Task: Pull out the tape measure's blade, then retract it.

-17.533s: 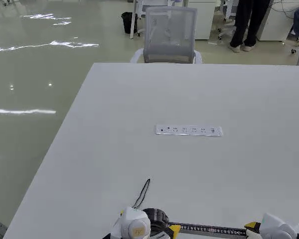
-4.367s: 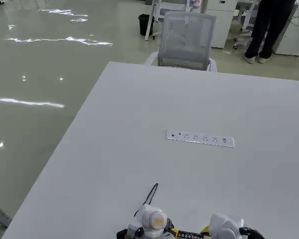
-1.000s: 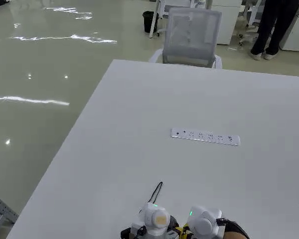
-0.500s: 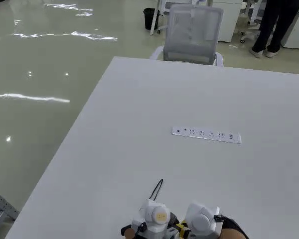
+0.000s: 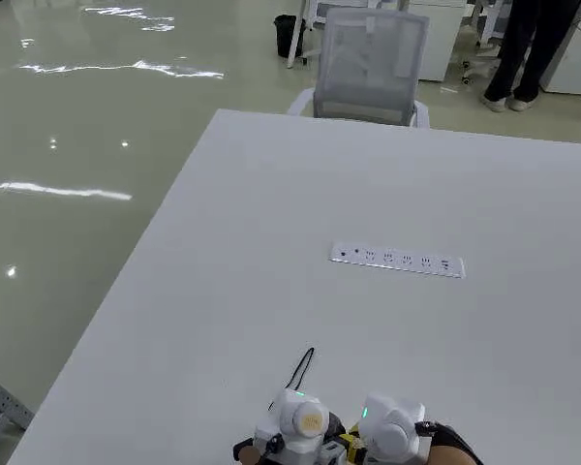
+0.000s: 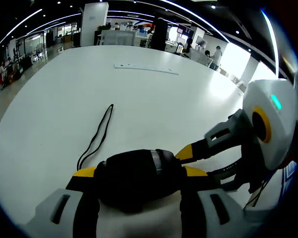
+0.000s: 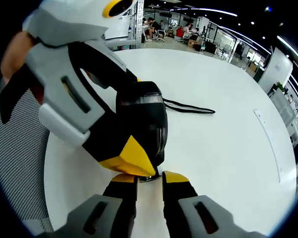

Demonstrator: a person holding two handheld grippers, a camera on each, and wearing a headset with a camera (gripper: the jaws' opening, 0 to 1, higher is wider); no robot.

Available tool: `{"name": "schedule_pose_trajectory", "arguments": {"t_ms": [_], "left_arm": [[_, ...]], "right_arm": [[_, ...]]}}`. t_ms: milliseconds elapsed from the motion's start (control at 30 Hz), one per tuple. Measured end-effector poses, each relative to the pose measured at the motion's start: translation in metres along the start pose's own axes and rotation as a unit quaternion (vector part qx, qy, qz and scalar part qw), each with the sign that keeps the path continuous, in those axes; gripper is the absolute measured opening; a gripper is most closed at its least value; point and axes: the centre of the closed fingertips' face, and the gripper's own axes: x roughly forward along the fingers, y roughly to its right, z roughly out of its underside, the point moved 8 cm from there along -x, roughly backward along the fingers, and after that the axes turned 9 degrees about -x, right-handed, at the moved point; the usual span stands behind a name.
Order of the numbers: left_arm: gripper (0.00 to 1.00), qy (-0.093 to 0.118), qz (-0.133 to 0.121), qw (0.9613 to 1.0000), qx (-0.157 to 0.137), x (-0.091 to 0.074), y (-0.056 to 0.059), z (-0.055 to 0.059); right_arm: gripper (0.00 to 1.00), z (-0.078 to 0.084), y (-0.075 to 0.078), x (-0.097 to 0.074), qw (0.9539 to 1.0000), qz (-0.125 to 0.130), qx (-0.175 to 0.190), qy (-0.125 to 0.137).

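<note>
Jaws of the left gripper (image 6: 139,174) clamp either side of the black, rounded plastic tape measure case (image 7: 141,116) at the near edge of the white table (image 5: 271,242). Right beside it, the right gripper (image 7: 149,179) has its jaws drawn almost together, pinching the small metal blade tip (image 7: 149,177) at the case's mouth. A thin black wrist strap (image 6: 97,136) trails from the case across the tabletop, well short of the white power strip (image 5: 395,261).

Head view: above near edge of broad white table (image 5: 271,223), facing forward and down, distant.
Left gripper view: close on black round tape measure case (image 6: 139,176), facing across tabletop.
Right gripper view: close, opposite side of case.
Shared: case, thin black strap (image 6: 97,136).
</note>
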Motion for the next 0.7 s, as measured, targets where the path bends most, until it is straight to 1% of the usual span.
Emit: {"name": "schedule_pose_trajectory", "arguments": {"t_ms": [100,200,367,500,567,633,700], "left_arm": [[0.63,-0.001,-0.004,1.0000,-0.009,0.0001,-0.0007,-0.0005],[0.64,-0.001,-0.009,0.9998,-0.019,-0.0013,0.0004,-0.0016],[0.64,-0.001,-0.011,0.9997,-0.020,-0.0007,0.0004,-0.0012],[0.64,0.000,-0.011,0.9998,-0.019,-0.0014,0.0007,-0.0008],[0.64,0.000,-0.011,0.9998,-0.017,-0.0014,0.0008,-0.0006],[0.64,-0.001,-0.011,0.9999,-0.009,-0.0004,0.0010,0.0002],[0.65,-0.004,-0.012,0.9999,0.001,-0.0006,0.0014,0.0006]], "right_arm": [[0.25,0.0011,0.0030,-0.0026,0.9999,0.012,0.002,-0.004],[0.32,0.0029,0.0043,-0.0041,0.9998,0.016,0.002,-0.006],[0.42,0.0065,0.0050,-0.0064,0.9997,0.023,0.007,-0.007],[0.44,0.0070,0.0045,-0.0086,0.9996,0.025,0.008,-0.009],[0.47,0.0079,0.0042,-0.0075,0.9995,0.026,0.013,-0.009],[0.51,0.0082,0.0041,-0.0074,0.9995,0.028,0.015,-0.008],[0.52,0.0093,0.0040,-0.0071,0.9994,0.029,0.018,-0.007]]}}
